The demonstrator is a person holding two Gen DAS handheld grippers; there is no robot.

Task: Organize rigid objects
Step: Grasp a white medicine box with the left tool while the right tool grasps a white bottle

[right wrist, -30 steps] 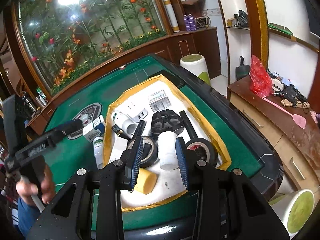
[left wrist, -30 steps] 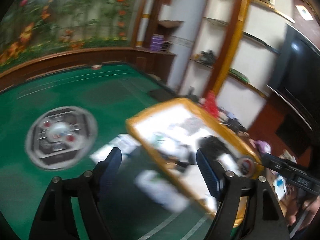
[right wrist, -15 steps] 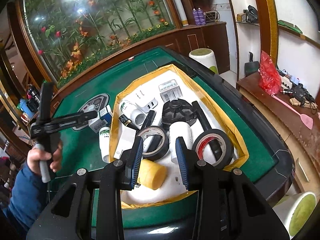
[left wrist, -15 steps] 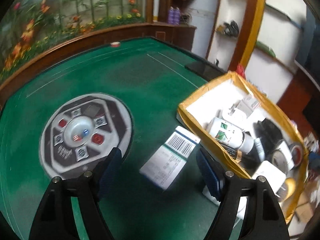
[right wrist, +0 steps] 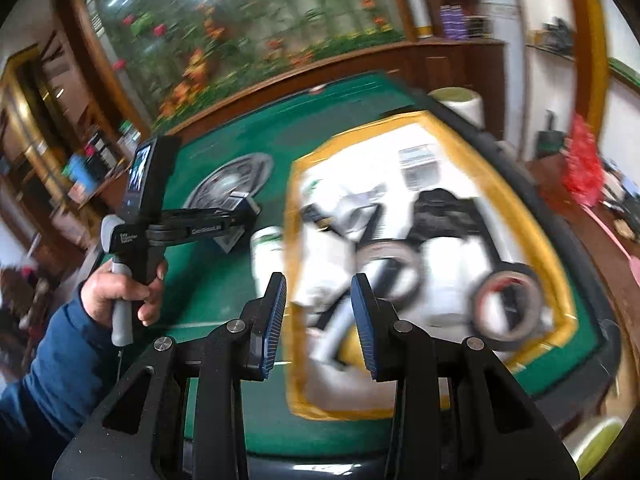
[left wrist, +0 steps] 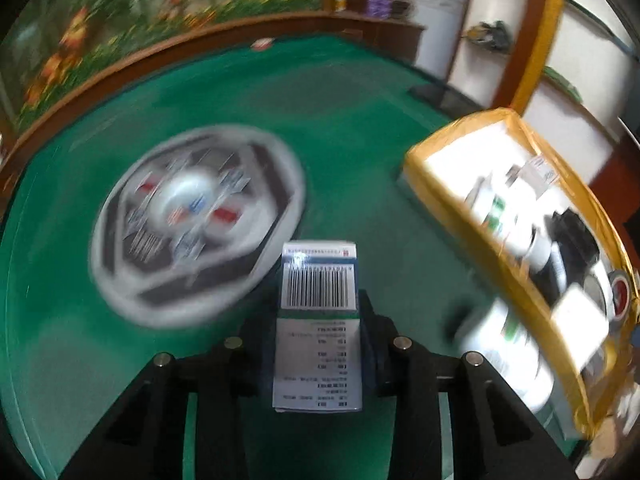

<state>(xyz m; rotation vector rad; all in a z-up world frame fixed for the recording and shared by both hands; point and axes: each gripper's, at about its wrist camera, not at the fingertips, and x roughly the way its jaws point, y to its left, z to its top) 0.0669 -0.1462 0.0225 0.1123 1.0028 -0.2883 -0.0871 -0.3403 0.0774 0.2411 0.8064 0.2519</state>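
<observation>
The left gripper (left wrist: pixel 320 344) is squeezing a small box w/ a barcode (left wrist: pixel 318 320) — held up over the green table (left wrist: pixel 360 120), beside the yellow tray (left wrist: pixel 448 184). The right gripper (right wrist: pixel 319 320) has its fingers apart w/ nothing in them — above the tray's near edge.

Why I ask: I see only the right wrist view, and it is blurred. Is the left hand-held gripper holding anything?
Observer: Yes, the left hand-held gripper is shut on a small white box.
Operator: Which face shows?
Observer: A printed face with a barcode faces the left wrist camera.
Operator: Is the box wholly between the fingers?
Observer: No, its barcode end sticks out past the fingertips.
</observation>
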